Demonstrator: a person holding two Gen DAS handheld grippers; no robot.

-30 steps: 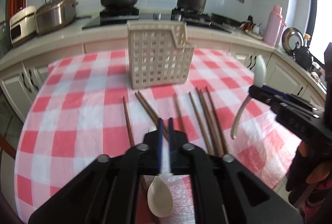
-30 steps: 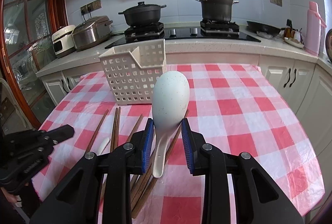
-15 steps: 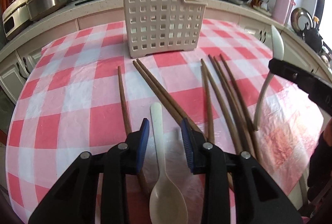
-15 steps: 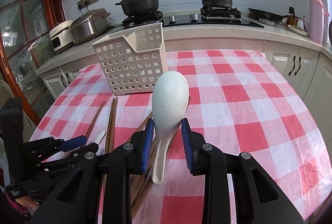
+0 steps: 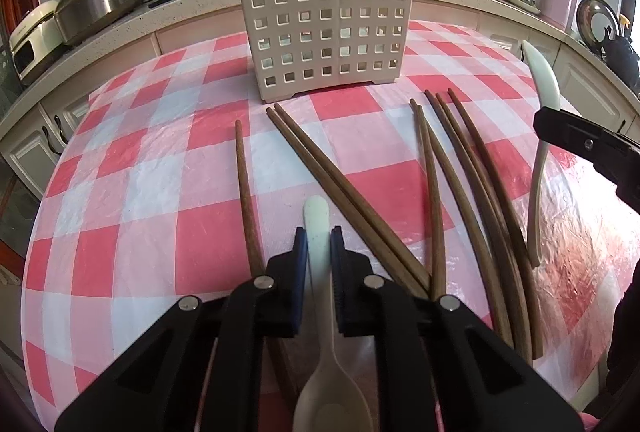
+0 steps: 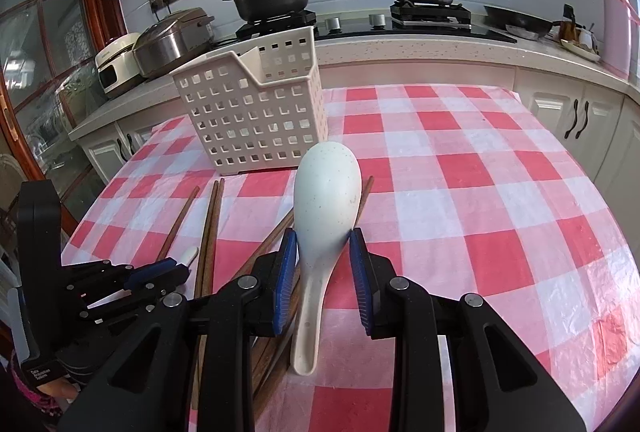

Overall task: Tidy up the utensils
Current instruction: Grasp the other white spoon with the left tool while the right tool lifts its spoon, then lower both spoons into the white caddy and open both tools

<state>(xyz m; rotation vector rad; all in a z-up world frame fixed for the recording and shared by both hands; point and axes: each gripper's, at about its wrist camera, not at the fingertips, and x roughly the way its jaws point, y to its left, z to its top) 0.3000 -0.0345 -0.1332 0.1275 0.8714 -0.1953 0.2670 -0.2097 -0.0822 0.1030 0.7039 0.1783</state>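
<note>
Left gripper (image 5: 319,252) pinches the spoon handle (image 5: 316,220) between its pads

spoon bowl (image 5: 332,404) cut by bottom edge

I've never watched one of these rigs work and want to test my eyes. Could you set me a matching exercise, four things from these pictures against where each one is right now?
Things:
1. white ceramic spoon with its bowl pointing up
2. white ceramic spoon with its handle pointing forward
3. brown wooden chopsticks
4. cream perforated plastic basket

Places:
A. lying loose on the checked cloth
B. clamped in the right gripper, lifted
C. standing upright at the far side of the table
D. between the left gripper jaws, low by the cloth

Pairs: 1-B, 2-D, 3-A, 4-C
</note>
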